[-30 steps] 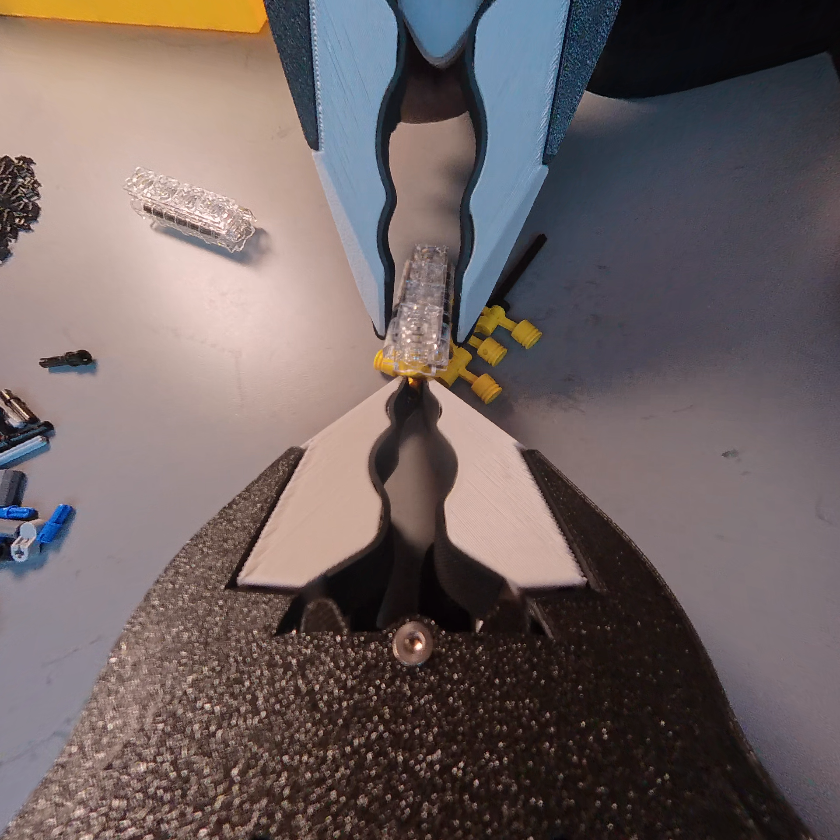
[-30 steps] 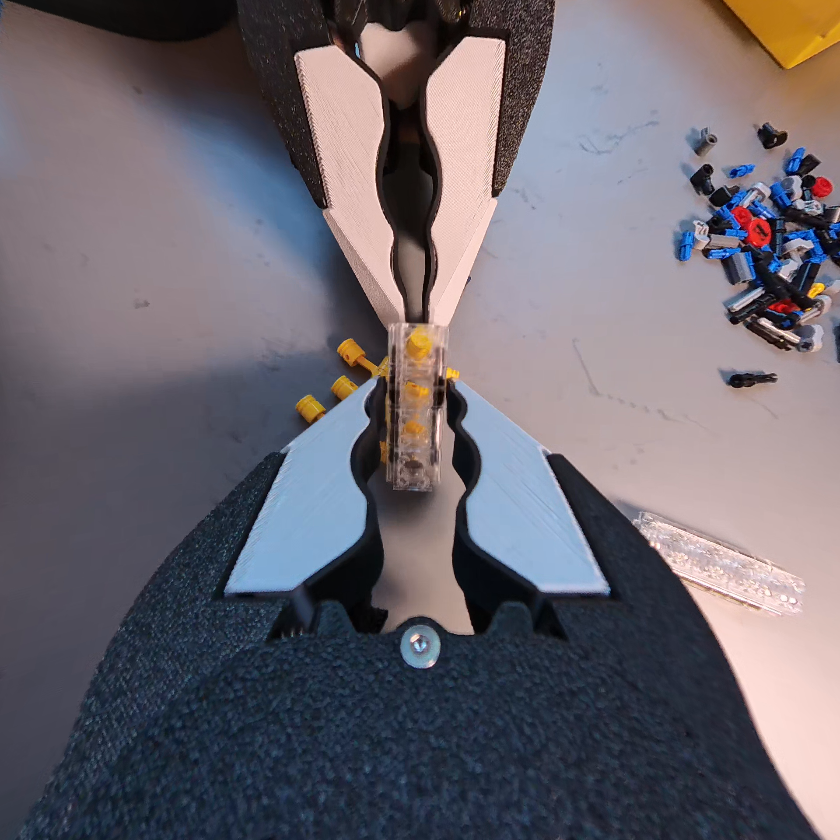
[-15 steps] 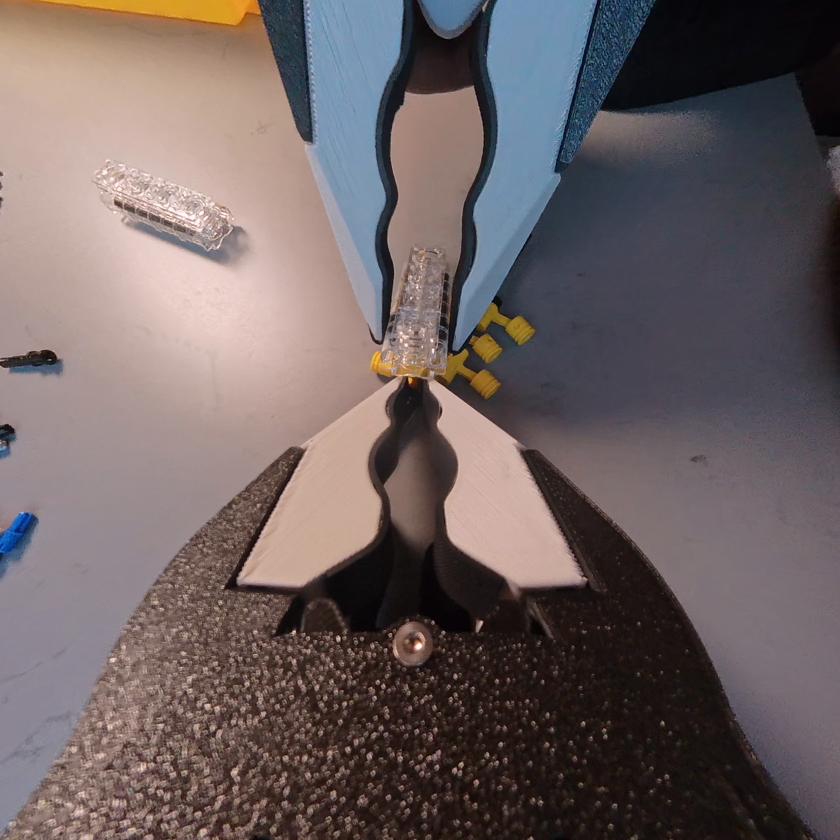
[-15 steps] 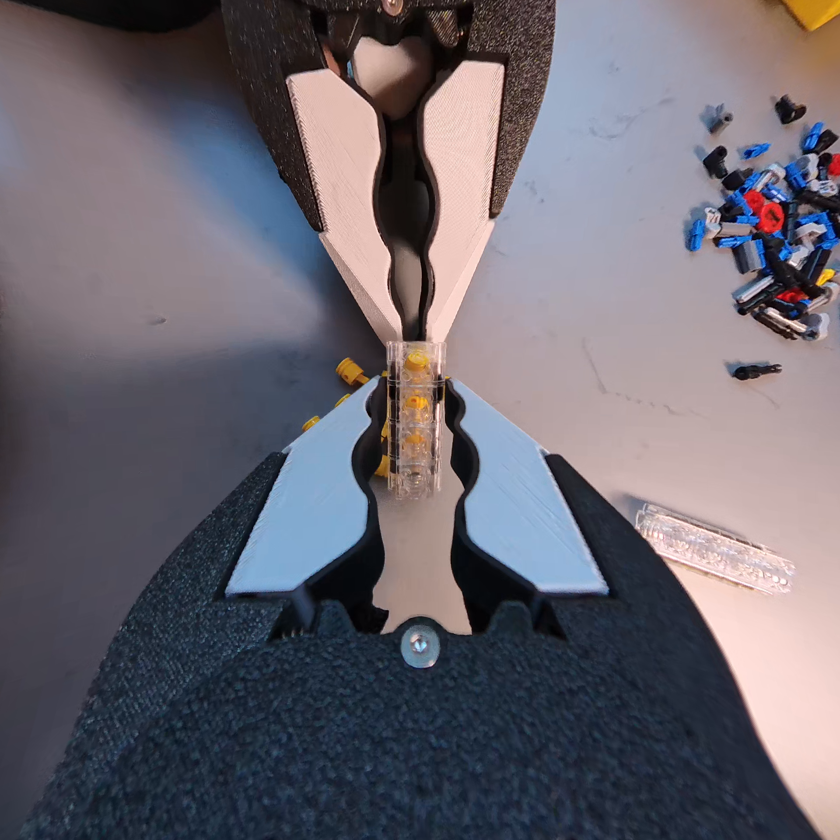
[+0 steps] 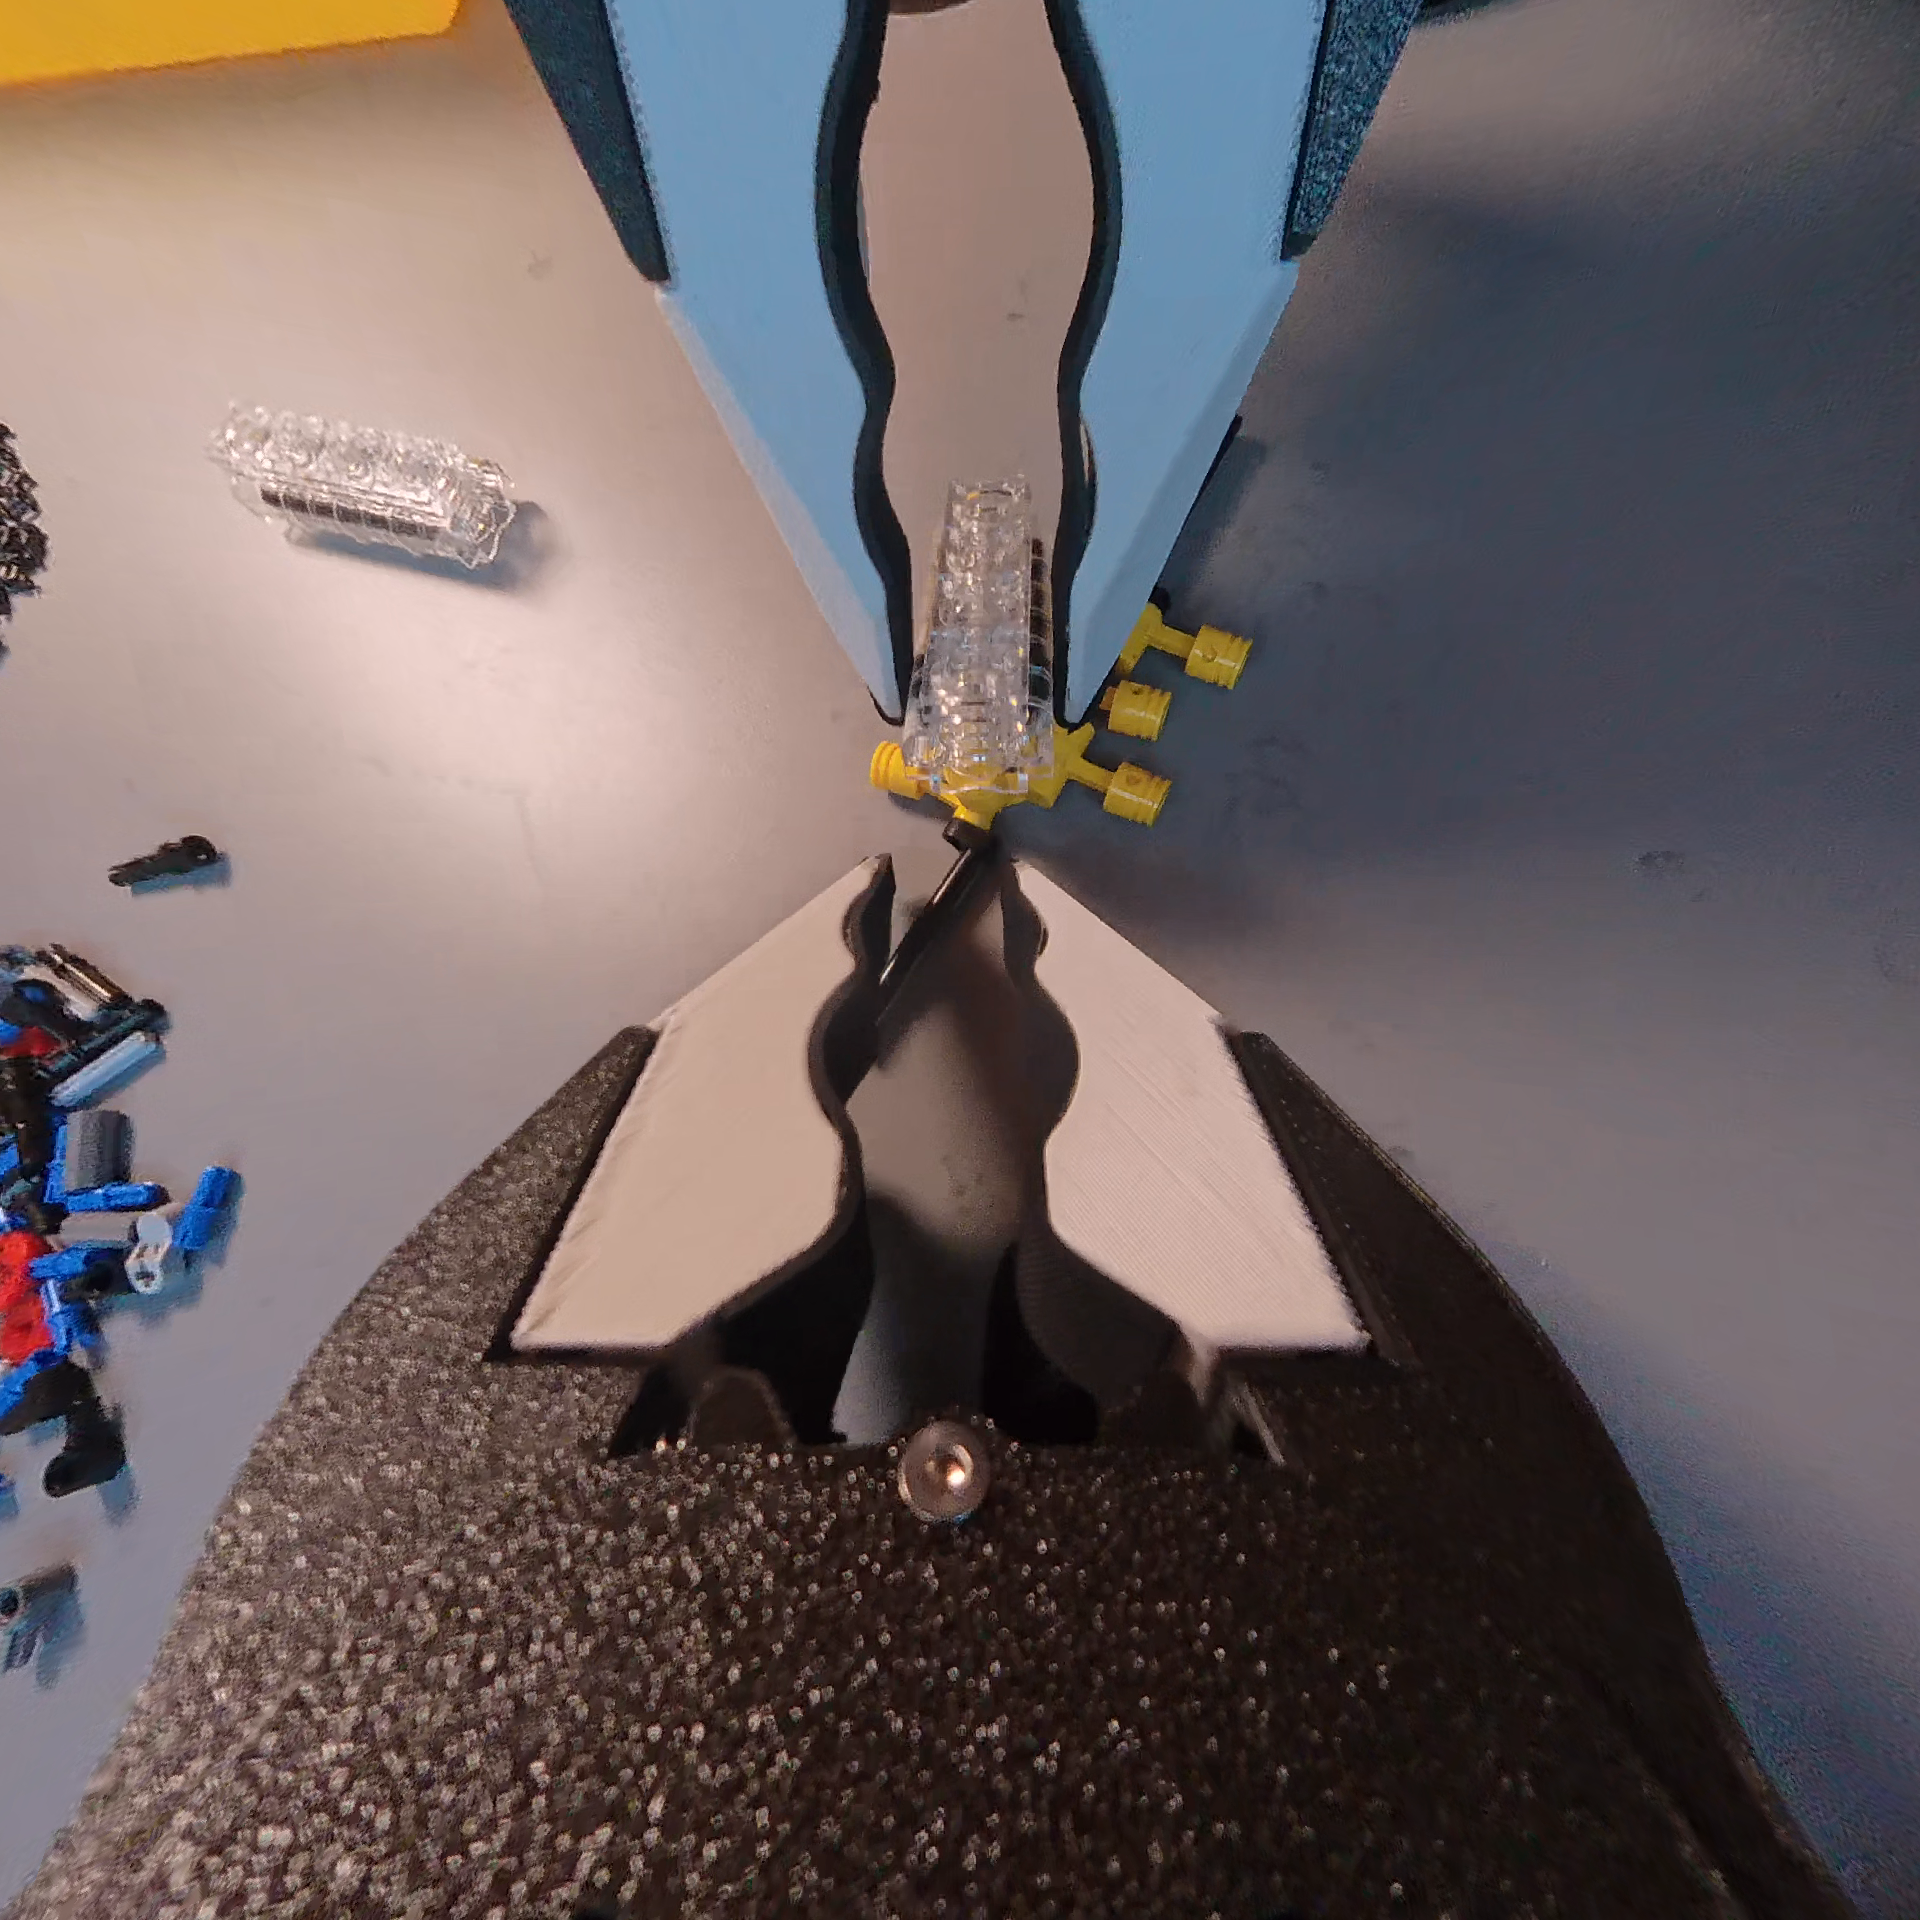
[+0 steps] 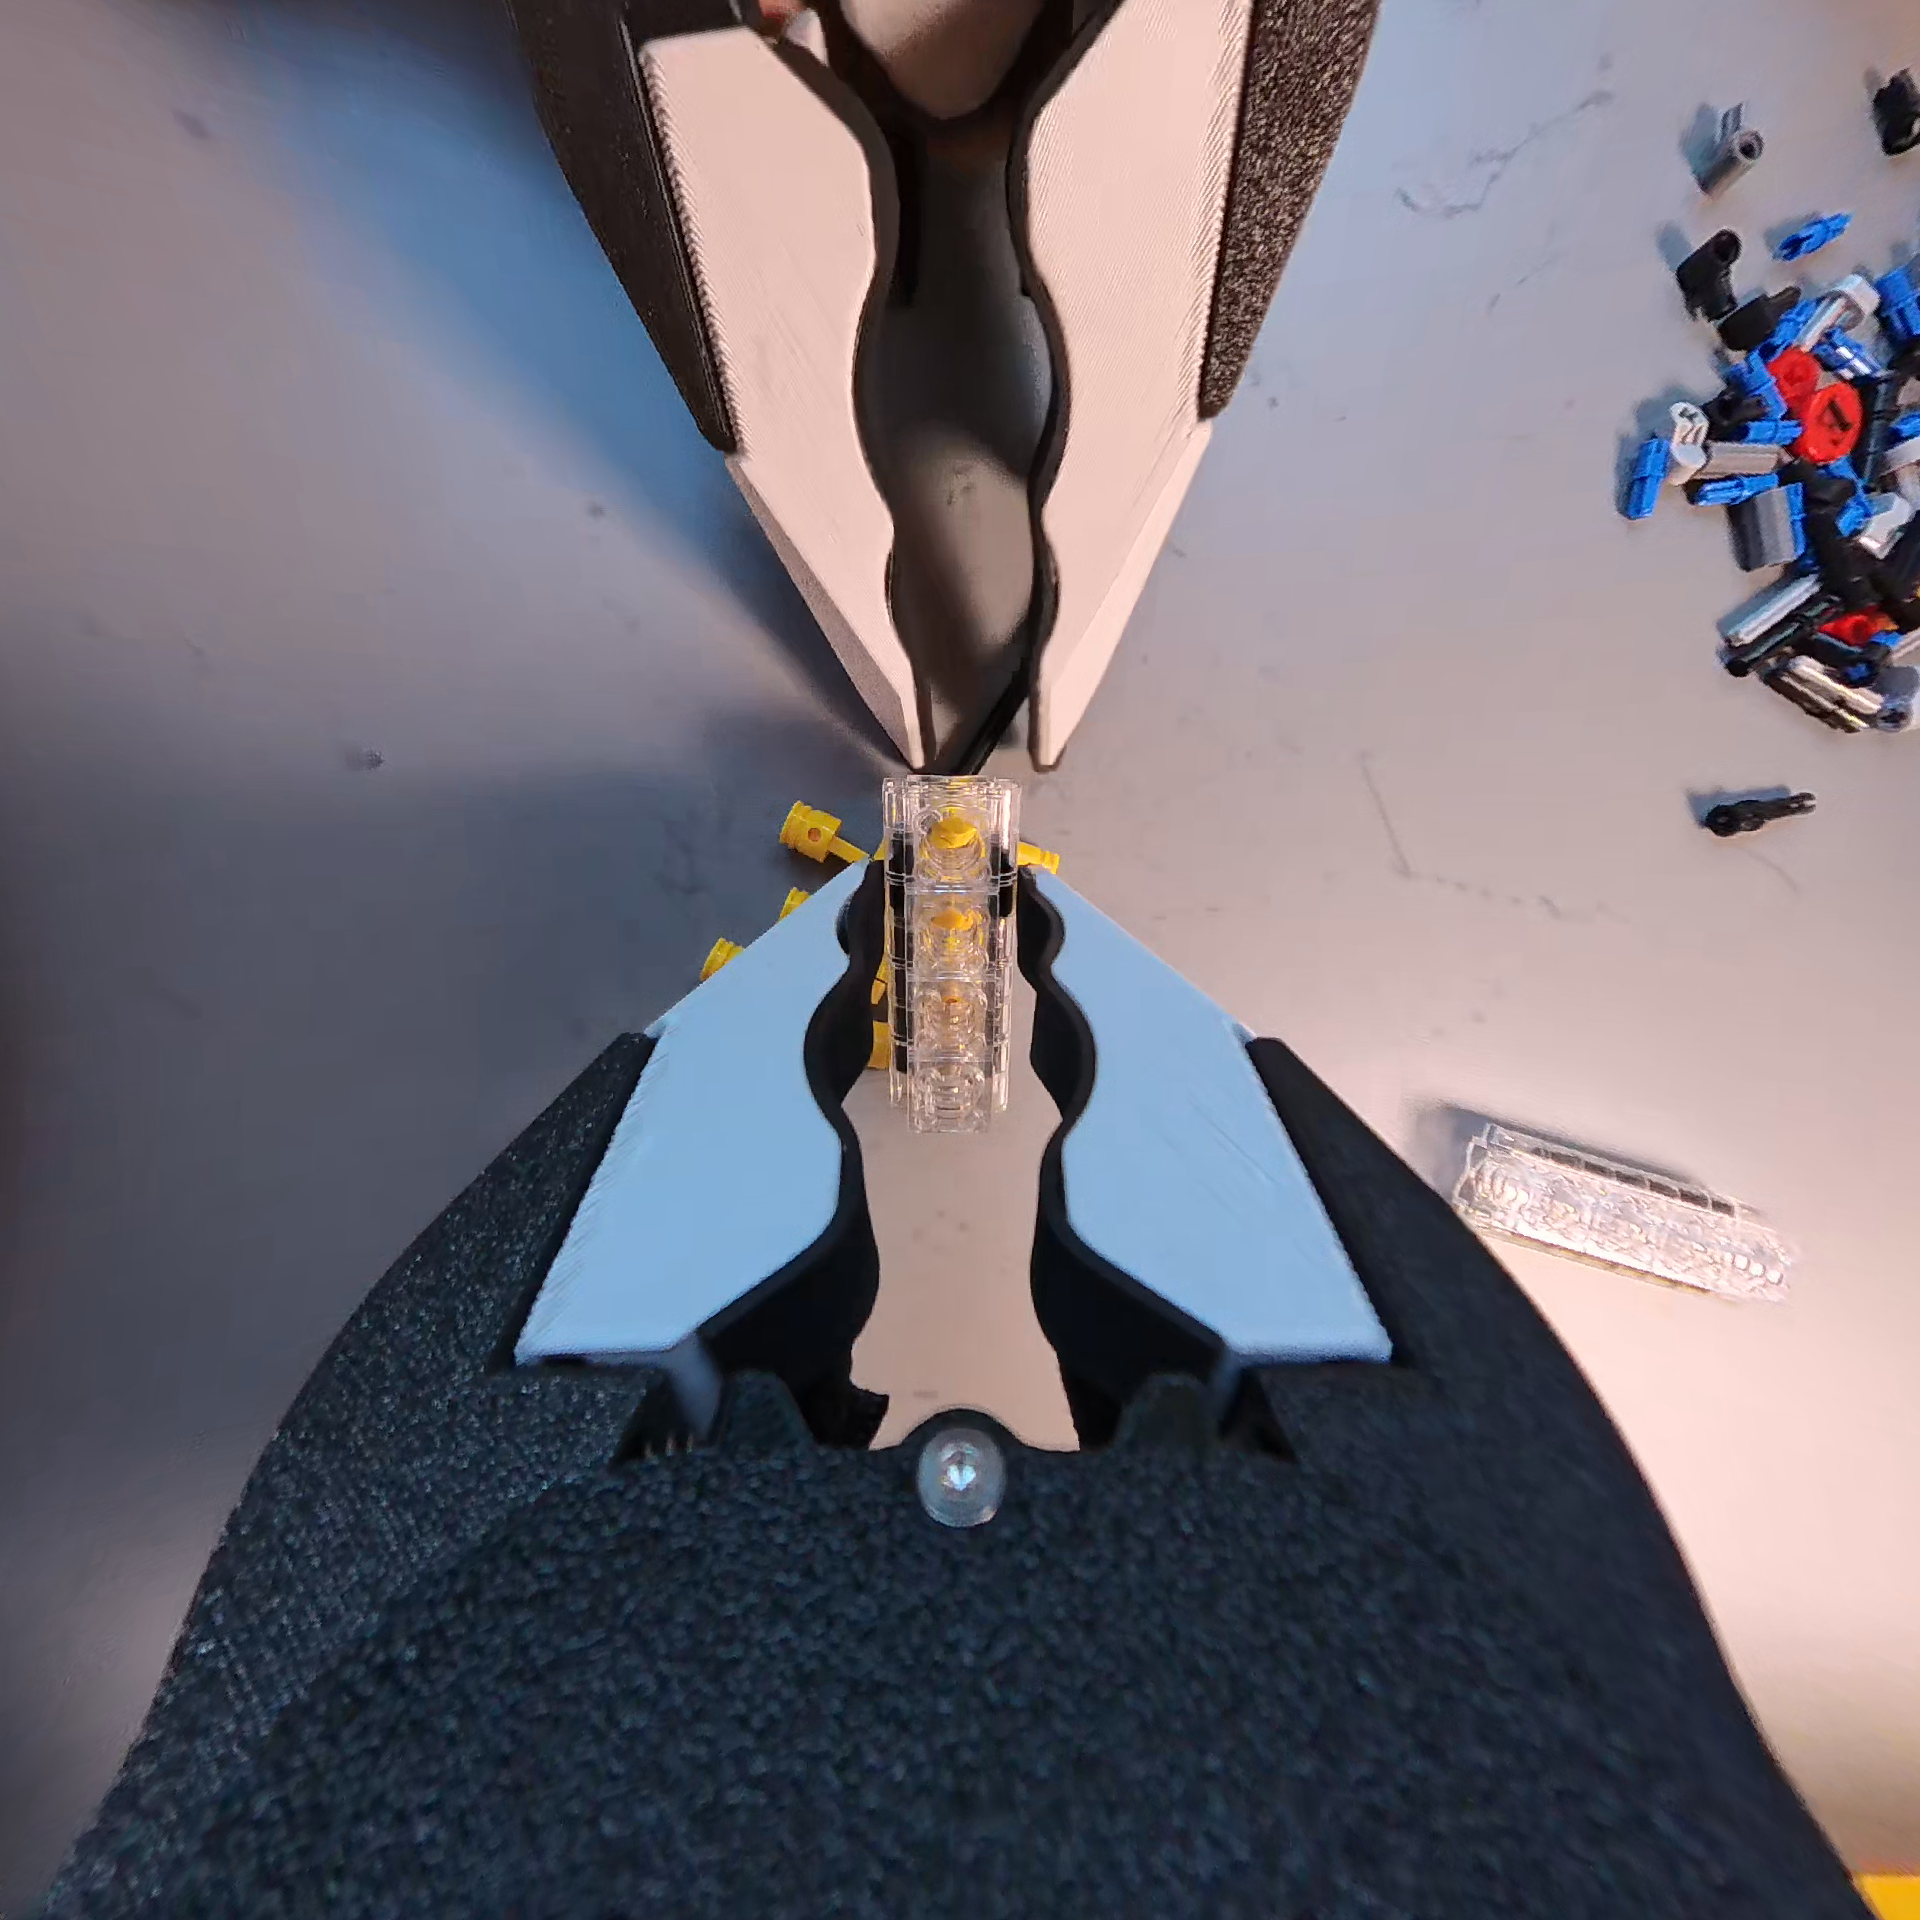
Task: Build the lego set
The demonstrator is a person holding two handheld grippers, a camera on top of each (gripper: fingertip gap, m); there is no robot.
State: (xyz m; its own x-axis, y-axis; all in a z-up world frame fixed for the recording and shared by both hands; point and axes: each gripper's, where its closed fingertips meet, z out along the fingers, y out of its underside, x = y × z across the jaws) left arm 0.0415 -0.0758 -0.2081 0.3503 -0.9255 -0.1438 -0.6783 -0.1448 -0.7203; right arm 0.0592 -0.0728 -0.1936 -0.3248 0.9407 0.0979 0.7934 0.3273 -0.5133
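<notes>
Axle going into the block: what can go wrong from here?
1. The black axle lies skewed between the parted fingers of the left claw, so it may slip out or jam at the clear block.
2. The right claw grips only the block's sides, so a push could twist it.

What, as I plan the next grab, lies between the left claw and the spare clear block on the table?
Nothing visible: only bare table separates the left claw from the spare clear block. But a black axle slants between the claw's parted fingers, toward the piston block in the right claw.
</notes>
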